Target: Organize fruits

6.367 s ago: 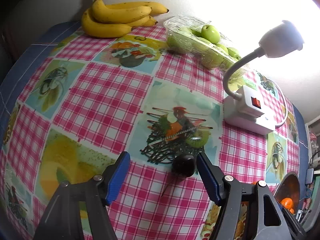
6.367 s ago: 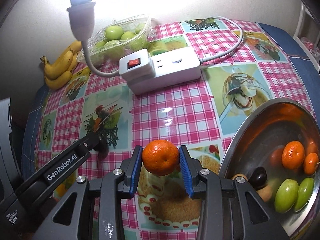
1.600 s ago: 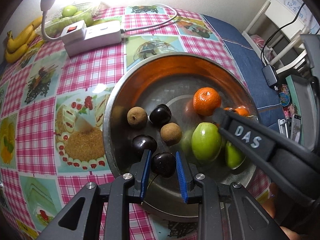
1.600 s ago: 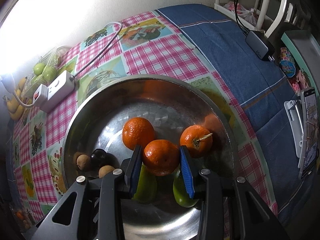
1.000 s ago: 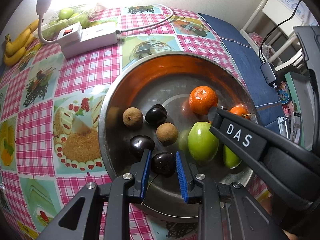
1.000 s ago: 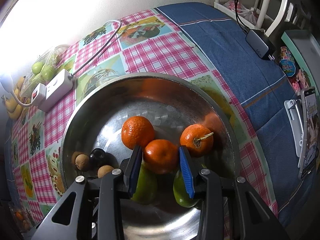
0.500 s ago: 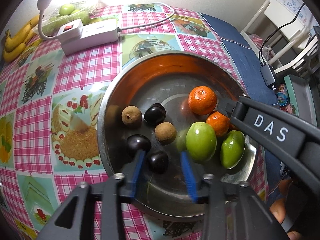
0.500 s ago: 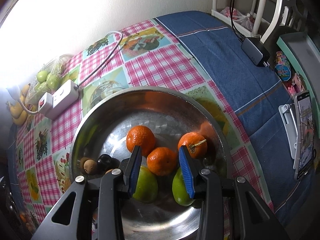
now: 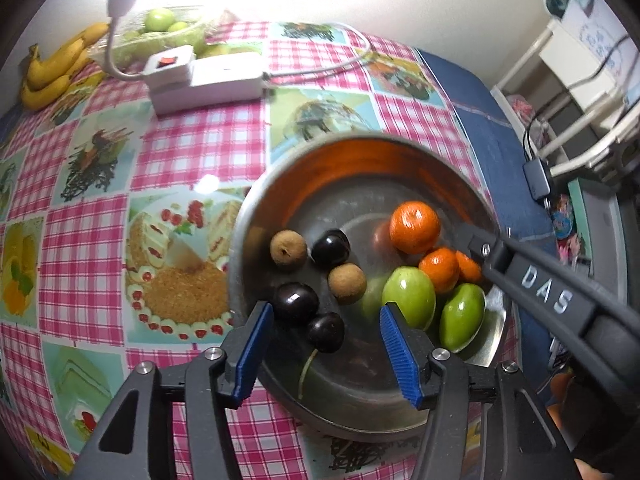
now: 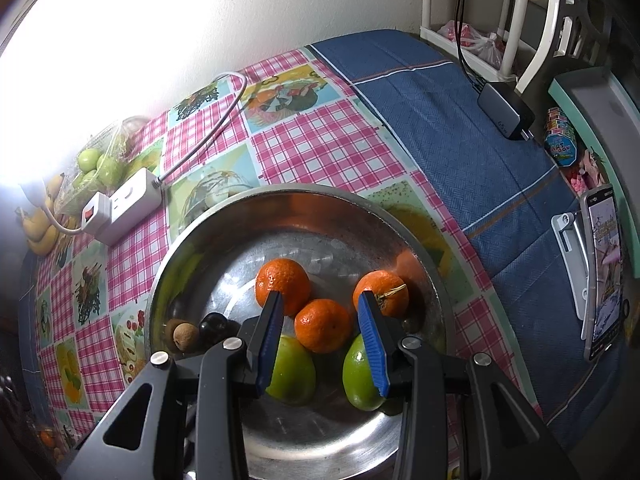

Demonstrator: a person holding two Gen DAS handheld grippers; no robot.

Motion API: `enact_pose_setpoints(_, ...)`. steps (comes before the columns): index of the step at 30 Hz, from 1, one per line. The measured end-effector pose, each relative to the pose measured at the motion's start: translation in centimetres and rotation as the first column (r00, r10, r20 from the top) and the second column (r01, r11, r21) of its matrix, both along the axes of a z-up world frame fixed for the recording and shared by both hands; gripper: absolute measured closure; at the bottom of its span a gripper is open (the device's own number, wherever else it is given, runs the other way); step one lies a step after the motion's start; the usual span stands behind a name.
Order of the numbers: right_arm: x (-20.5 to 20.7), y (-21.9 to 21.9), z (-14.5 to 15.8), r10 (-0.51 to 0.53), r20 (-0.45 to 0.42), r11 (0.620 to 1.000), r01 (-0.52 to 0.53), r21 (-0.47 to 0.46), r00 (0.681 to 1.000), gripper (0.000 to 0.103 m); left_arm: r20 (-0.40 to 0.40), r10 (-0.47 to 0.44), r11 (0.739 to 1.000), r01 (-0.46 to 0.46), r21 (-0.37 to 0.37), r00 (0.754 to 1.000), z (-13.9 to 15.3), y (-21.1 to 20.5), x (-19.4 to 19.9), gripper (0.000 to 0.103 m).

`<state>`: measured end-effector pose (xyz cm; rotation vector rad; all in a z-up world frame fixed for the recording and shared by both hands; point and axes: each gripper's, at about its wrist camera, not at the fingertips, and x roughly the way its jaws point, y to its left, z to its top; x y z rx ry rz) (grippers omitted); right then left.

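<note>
The dark plum lies in the metal bowl between the left gripper's jaws, which have just been opening and no longer touch it. The right gripper's jaws stand apart, clear of the small orange, which they gripped a second ago. The bowl also holds more oranges, green fruits, plums and brown fruits.

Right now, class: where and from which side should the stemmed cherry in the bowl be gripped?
Take the cherry by its body, from above, jaws left and right: the stem is thin, and a second cherry crowds its upper left.
</note>
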<state>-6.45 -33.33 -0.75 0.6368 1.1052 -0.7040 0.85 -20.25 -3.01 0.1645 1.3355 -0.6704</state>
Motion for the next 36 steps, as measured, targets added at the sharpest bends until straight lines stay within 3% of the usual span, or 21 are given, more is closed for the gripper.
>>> enact_pose_setpoints(3, 0.1, 0.1, 0.1, 0.008, -0.003, 1.000, -0.008, 0.000, 1.000, 0.063, 0.022, 0.054, 0.999, -0.054, 0.002, 0.998, 0.6, 1.0, 1.0, 0.039)
enact_pose_setpoints(5, 0.2, 0.3, 0.1, 0.016, -0.009, 1.000, -0.016, -0.001, 1.000, 0.063, 0.041, 0.094, 0.995, -0.095, 0.014, 0.995, 0.8, 1.6, 1.8, 0.031)
enact_pose_setpoints(12, 0.9, 1.4, -0.2, 0.060, -0.036, 0.998, -0.060, 0.004, 0.998, 0.062, 0.094, 0.217, 0.968, -0.227, 0.112, 0.972, 0.2, 4.2, 3.9, 0.017)
enact_pose_setpoints(15, 1.1, 1.9, -0.2, 0.079, -0.035, 0.997, -0.079, -0.001, 0.996, 0.036, 0.122, 0.250, 0.954, -0.266, 0.140, 0.961, 0.1, 5.4, 4.4, 0.005)
enact_pose_setpoints(18, 1.4, 2.2, -0.2, 0.096, -0.035, 0.995, -0.096, -0.005, 0.995, 0.034, 0.160, 0.266, 0.943, -0.291, 0.161, 0.951, 0.0, 6.0, 4.9, 0.004)
enact_pose_setpoints(22, 1.7, 2.5, -0.4, 0.113, -0.042, 0.993, -0.114, -0.007, 0.993, 0.023, 0.192, 0.281, 0.933, -0.314, 0.177, 0.940, 0.2, 6.5, 5.0, 0.000)
enact_pose_setpoints(33, 2.0, 2.7, -0.5, 0.137, -0.046, 0.990, -0.138, -0.020, 0.990, 0.022, 0.196, 0.313, 0.917, -0.350, 0.194, 0.929, -0.4, 7.4, 6.0, 0.000)
enact_pose_setpoints(36, 2.0, 2.8, -0.4, 0.147, -0.042, 0.989, -0.148, -0.029, 0.988, 0.000, 0.198, 0.317, 0.916, -0.353, 0.191, 0.928, -0.4, 7.7, 6.1, 0.000)
